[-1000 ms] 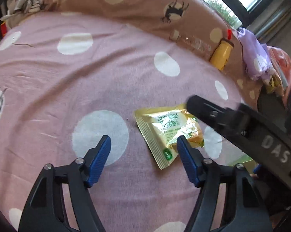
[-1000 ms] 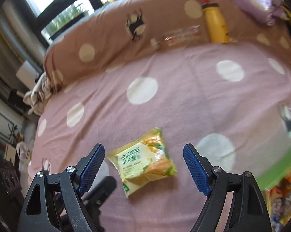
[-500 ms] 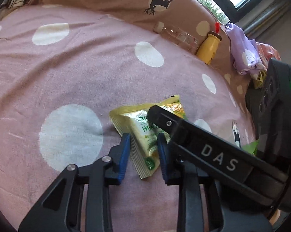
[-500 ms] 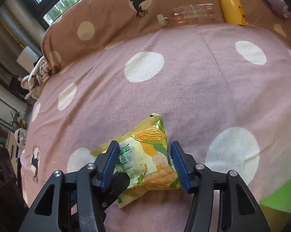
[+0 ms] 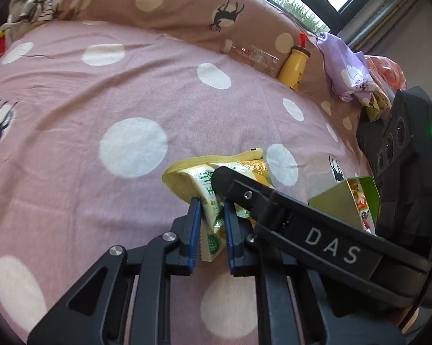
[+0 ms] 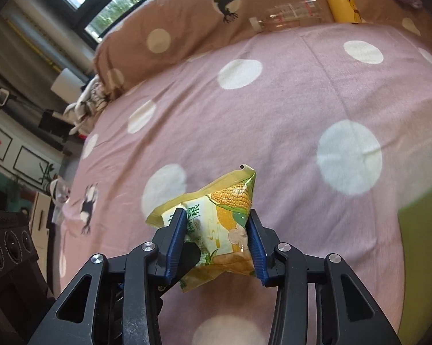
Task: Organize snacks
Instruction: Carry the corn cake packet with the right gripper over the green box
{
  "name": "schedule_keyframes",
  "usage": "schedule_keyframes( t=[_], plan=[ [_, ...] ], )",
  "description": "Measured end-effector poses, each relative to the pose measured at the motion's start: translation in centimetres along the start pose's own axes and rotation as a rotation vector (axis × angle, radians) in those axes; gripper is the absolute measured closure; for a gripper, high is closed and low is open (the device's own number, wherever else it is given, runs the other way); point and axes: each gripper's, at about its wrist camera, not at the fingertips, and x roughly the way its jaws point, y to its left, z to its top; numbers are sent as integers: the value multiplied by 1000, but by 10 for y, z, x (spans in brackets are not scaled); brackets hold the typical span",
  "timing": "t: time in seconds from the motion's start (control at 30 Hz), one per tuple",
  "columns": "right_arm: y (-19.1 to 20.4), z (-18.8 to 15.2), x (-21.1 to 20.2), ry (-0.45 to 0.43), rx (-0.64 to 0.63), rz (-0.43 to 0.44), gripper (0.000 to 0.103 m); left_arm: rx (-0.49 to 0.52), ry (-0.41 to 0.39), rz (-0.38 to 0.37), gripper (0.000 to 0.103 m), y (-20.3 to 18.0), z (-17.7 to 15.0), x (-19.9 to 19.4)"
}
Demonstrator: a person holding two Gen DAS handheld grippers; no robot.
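A yellow corn snack packet (image 5: 187, 178) (image 6: 230, 198) sits over the pink polka-dot bedspread (image 5: 72, 92), bunched up between both grippers. My left gripper (image 5: 211, 207) is closing its blue pads on the packet's near corner, pinching the thin edge. My right gripper (image 6: 216, 218) is closing across the packet's width, with the pads pressing into both sides. One black finger (image 5: 244, 192) of the right gripper crosses the left wrist view and hides part of the packet. The far end of the packet sticks up.
A green snack box (image 5: 330, 201) (image 6: 422, 230) stands open at the right bed edge. A yellow bottle (image 5: 293, 66) and a clear bottle (image 5: 253, 54) lie against the brown pillow. A purple bag (image 5: 348, 69) lies at the far right, and crumpled clothes (image 5: 34, 8) at the far left.
Both grippers went from wide open around the flat packet to shut on it. They moved in toward it, and the packet is now squeezed and crumpled upward.
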Motion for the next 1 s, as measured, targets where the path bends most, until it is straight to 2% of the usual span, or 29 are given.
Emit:
schedule_keyframes(
  t=[0.23,0.47,0.63,0.73,0.83,1.0],
  plan=[
    [24,-33,-41,-91,-30,40,58,64,-96,16,90,-14,-27,-49],
    [22,-66,-94,-236,-10,68,58,180,-180,-13,90,-47,-54,-84],
    [7,-69,-126,-305,11,47,58,249,-211,-49,90,-77,-58,-88],
    [-5,-69,-145,-350,23,21,58,321,-230,-39,90,-103,-60,-86],
    [-21,-70,-160,-393,64,-4,58,374,-228,-49,90,-125,-62,-81],
    [-54,-75,-183,-443,156,13,58,433,-204,-110,90,-153,-62,-72]
  ],
)
